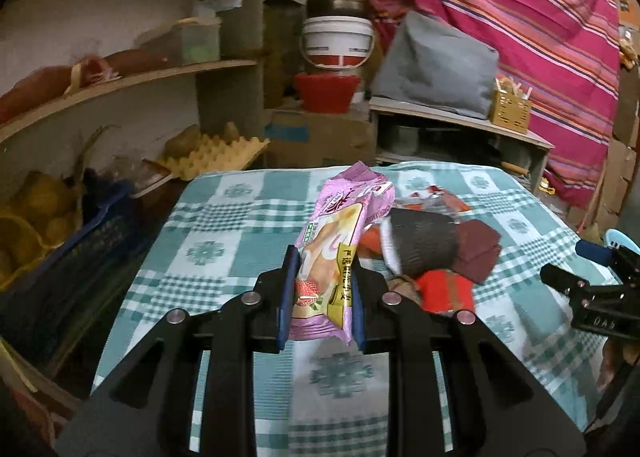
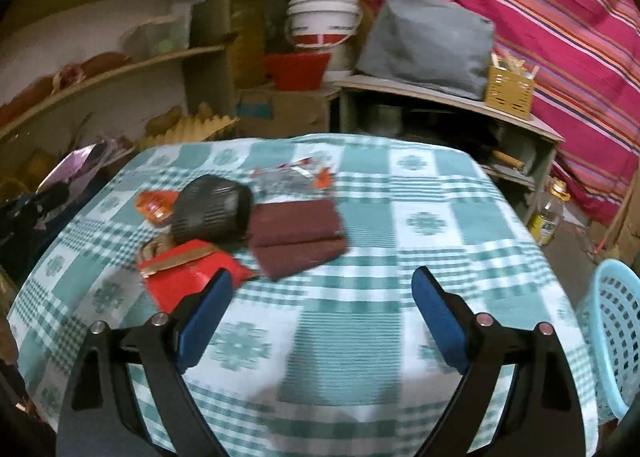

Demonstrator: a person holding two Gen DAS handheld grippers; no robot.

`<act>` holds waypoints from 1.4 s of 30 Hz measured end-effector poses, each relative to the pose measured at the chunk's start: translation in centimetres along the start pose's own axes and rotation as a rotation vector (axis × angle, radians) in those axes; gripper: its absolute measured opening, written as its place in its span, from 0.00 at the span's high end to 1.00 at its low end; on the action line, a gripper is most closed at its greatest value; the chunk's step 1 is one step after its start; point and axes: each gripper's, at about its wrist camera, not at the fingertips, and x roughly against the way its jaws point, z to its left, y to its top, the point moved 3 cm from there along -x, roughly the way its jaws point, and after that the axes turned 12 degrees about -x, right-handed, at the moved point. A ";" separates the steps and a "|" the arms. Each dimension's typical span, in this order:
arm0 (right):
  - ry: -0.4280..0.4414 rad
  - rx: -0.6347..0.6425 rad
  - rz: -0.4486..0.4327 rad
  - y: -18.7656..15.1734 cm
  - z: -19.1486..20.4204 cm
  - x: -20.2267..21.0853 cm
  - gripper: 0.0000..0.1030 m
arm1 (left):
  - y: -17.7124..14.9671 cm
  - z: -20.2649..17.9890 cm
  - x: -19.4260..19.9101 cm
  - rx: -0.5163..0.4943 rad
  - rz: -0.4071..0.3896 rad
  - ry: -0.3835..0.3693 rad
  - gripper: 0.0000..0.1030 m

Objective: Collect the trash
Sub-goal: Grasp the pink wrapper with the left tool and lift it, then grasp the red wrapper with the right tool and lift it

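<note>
The left gripper point(image 1: 320, 297) had its jaws clamped on a pink snack wrapper point(image 1: 340, 241), lifted above the table point(image 1: 240, 225). The right gripper point(image 2: 320, 321) stood with jaws wide apart, empty, angled downward near the red packet point(image 2: 180, 277), dark cup point(image 2: 212, 213) and maroon pouches point(image 2: 296, 237). A blue basket point(image 2: 616, 333) stood beside the table's right edge, contents unseen.

The light blue basket point(image 2: 616, 337) is cut off by the right edge.

Left gripper point(image 1: 320, 297) clamped, right gripper point(image 2: 320, 313) agape
</note>
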 end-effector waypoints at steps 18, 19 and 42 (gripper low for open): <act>0.001 0.096 0.099 0.1 9.9 -5.4 0.14 | -1.2 4.0 -0.2 0.039 0.031 0.038 0.79; -0.007 0.098 0.111 -0.1 10.0 -5.7 0.14 | -1.2 4.2 -0.3 0.041 0.034 0.039 0.79; 0.054 0.085 0.216 -2.2 6.6 -5.7 0.77 | -0.8 2.3 -0.4 0.000 0.041 0.031 0.79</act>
